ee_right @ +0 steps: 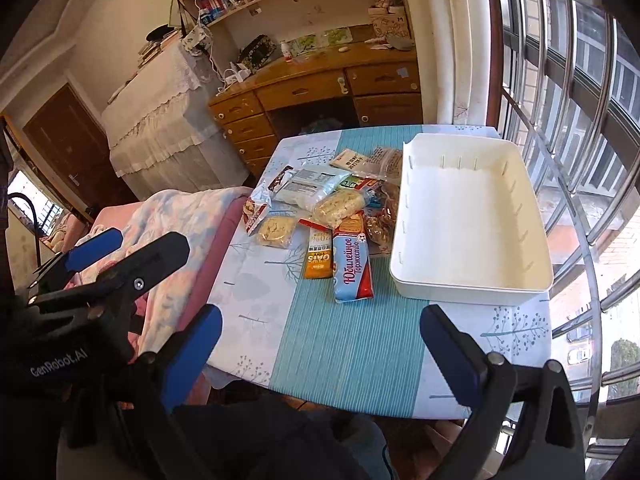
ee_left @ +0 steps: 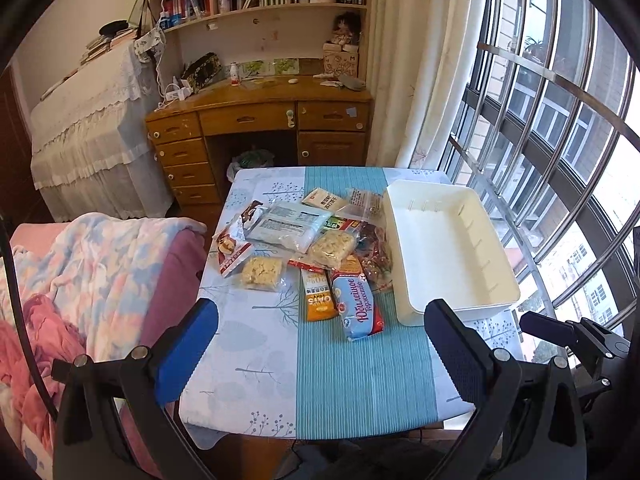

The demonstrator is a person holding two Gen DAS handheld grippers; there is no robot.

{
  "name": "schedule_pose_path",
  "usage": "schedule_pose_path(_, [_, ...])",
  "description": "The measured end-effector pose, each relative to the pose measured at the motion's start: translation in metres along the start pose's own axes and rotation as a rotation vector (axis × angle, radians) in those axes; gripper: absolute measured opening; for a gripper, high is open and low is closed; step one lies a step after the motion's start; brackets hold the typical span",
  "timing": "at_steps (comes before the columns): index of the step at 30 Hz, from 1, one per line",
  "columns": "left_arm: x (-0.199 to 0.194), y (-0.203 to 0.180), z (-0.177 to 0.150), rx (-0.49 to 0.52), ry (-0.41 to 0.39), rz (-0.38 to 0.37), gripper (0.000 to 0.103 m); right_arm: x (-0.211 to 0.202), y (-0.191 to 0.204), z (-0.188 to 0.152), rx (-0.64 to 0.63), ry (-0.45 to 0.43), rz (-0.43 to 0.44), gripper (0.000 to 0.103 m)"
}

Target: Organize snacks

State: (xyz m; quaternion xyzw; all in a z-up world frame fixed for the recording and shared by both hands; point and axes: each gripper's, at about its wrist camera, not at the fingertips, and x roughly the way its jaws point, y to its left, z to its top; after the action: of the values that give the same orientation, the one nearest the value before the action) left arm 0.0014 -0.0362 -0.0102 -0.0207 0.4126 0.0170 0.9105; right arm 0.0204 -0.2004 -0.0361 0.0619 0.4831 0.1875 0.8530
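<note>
One table (ee_left: 256, 344) fills the middle of both views, covered by a patterned cloth. At two o'clock on it sits an empty white bin (ee_left: 452, 248), with a heap of snacks (ee_left: 308, 248) touching its left wall at twelve o'clock. The left gripper (ee_left: 320, 332) and right gripper (ee_right: 320, 340) hover spread wide at six o'clock, holding nothing.

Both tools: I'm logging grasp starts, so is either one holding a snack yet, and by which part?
Nothing is held. The left tool and right tool are both open over the table's near end, short of the snack pile.
</note>
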Motion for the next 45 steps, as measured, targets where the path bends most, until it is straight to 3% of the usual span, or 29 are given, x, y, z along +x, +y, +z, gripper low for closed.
schedule_pose_path(9, [-0.001,0.008,0.001,-0.041,0.003,0.036,0.102,0.007,0.003,0.006,-0.031,0.005,0.041,0.1])
schedule_pose_path(23, [0.021,0.036,0.019,-0.047,0.008,-0.028,0.102,0.025,0.008,0.026,0.026,-0.001,0.01,0.1])
schedule_pose_path(35, [0.058,0.114,0.045,-0.044,0.056,-0.145,0.102,0.058,0.046,0.044,0.173,-0.026,-0.065,0.1])
schedule_pose_path(45, [0.113,0.181,0.058,-0.009,0.173,-0.252,0.102,0.092,0.084,0.045,0.335,-0.038,-0.175,0.1])
